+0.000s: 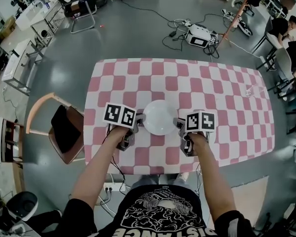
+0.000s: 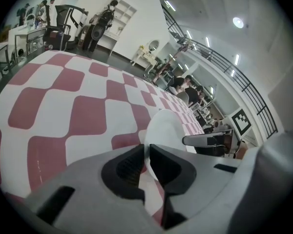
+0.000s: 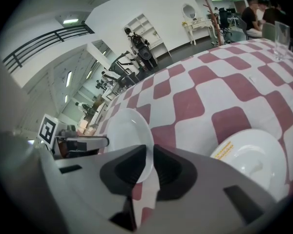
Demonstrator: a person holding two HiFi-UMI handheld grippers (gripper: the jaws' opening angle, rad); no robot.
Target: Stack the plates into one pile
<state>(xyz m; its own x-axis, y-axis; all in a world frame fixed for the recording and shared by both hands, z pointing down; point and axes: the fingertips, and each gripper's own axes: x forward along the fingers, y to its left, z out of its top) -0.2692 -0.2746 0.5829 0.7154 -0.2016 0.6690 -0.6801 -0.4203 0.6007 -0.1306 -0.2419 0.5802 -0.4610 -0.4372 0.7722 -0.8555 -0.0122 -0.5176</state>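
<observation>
Left gripper (image 1: pixel 138 120): closed on the left rim of the white plate (image 1: pixel 160 116); in the left gripper view the rim sits pinched between the dark pads (image 2: pixel 129 167).
Right gripper (image 1: pixel 179 123): closed on the opposite, right rim of the same plate, with the edge caught between its jaws in the right gripper view.
Held plate: spans the gap between the two grippers above the near middle of the checked surface (image 1: pixel 227 93); it looks just clear of the cloth.
Second plate (image 3: pixel 251 160): lies flat on the surface, close beside the right gripper on its outer side, with a yellow sticker on its rim.
Wine glass (image 3: pixel 282 35): stands well apart, towards the far right edge.
Step in hand: probably the two-handed lift of the first plate.
Next move calls for: both grippers travelling together towards the second plate with the held plate level, centring it above, lowering, then letting go on both sides.
</observation>
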